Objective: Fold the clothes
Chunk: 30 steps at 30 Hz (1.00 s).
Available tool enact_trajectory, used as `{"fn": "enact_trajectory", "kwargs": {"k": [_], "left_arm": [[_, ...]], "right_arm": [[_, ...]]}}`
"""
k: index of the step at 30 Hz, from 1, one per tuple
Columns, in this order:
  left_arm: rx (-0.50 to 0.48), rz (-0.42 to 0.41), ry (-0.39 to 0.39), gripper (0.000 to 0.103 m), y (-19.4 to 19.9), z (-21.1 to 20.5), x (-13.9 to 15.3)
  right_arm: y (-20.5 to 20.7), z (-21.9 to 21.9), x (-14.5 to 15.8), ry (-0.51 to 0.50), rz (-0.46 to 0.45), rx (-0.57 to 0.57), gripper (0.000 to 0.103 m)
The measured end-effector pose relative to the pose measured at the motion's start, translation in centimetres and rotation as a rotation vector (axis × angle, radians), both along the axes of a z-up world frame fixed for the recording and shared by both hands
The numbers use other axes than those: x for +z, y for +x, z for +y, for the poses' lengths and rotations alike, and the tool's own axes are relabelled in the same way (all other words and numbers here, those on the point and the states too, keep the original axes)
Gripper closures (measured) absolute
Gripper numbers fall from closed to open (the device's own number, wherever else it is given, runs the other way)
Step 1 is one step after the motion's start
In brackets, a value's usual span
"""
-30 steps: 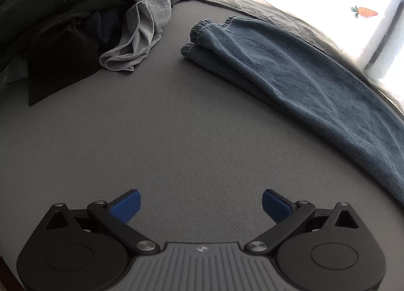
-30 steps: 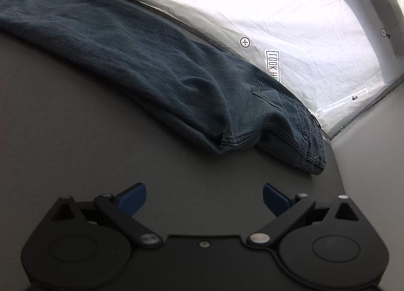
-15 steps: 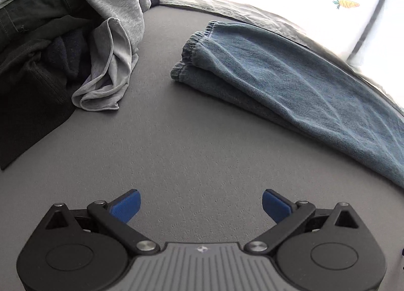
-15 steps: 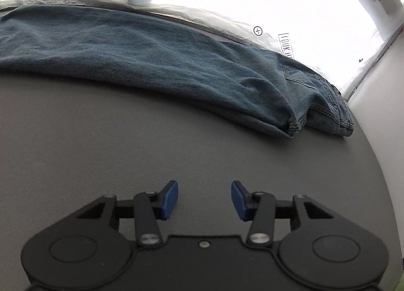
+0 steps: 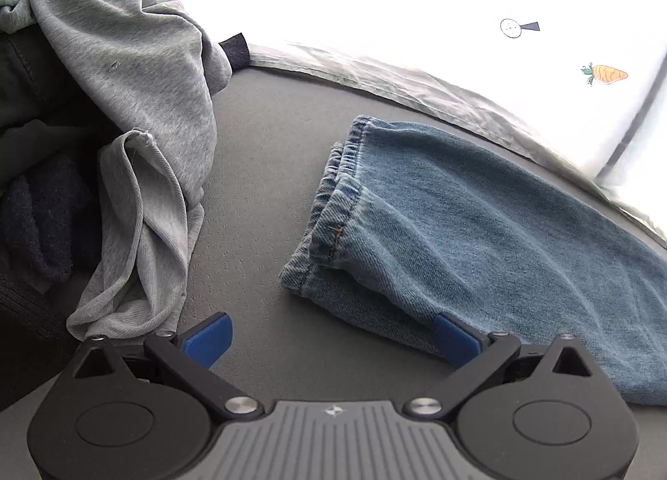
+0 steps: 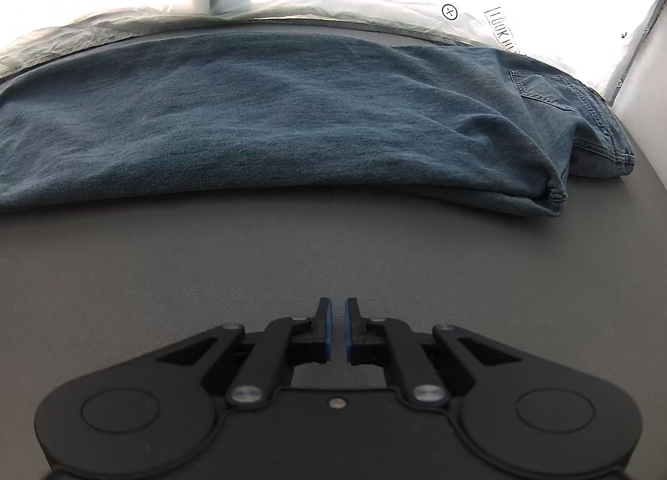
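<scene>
The jeans (image 5: 479, 230) lie lengthwise across the bench (image 5: 258, 171); their hems sit just ahead of the wide-open, empty left tongs (image 5: 331, 336), while the right tongs (image 6: 337, 328), nearly closed and empty, stay farther off.

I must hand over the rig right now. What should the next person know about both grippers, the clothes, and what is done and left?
Left hand-held gripper: open, empty, low beside the cuff end of the jeans; its right finger is at the leg's near edge.
Right hand-held gripper: almost shut, empty, over the bare gray mat, short of the jeans.
Jeans: lying long, legs stacked one on the other, waist to the right.
Done: lengthwise fold.
Left: fold the jeans across; the gray garment and dark clothes are unfolded in a pile.
</scene>
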<state>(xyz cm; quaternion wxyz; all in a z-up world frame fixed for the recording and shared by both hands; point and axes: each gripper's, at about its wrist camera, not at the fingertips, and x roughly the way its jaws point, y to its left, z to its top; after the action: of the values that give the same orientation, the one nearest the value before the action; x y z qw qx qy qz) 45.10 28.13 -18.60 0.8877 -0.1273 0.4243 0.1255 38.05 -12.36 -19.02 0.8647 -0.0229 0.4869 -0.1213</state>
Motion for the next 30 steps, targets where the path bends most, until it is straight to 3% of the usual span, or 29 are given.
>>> {"fn": "enact_trajectory", "kwargs": {"k": [4, 9, 15, 18, 21, 24, 30], "left_arm": [[0.021, -0.019, -0.089, 0.002, -0.2, 1.0, -0.3], [0.003, -0.042, -0.177, 0.001, -0.1, 1.4, -0.7], [0.016, -0.079, -0.245, 0.001, 0.8, 1.8, -0.9], [0.022, -0.082, -0.225, 0.001, 1.5, 2.0, -1.0], [0.028, -0.079, -0.212, 0.001, 2.3, 2.2, -1.3], [0.038, -0.077, -0.194, 0.001, 3.0, 2.2, -1.7], [0.055, -0.073, -0.157, 0.001, 3.7, 1.6, -1.9]], "right_arm": [[4.0, 2.4, 1.6, 0.002, -0.091, 0.021, 0.098], [11.0, 7.1, 2.5, 0.004, -0.153, 0.143, 0.099], [19.8, 12.2, -0.1, -0.012, -0.177, 0.246, 0.099], [22.6, 13.4, -0.9, 0.015, -0.17, 0.234, 0.099], [23.7, 13.7, -2.0, 0.041, -0.14, 0.214, 0.099], [23.1, 14.2, -2.1, 0.014, -0.136, 0.247, 0.1], [21.2, 13.1, -1.8, 0.08, -0.115, 0.216, 0.1]]}}
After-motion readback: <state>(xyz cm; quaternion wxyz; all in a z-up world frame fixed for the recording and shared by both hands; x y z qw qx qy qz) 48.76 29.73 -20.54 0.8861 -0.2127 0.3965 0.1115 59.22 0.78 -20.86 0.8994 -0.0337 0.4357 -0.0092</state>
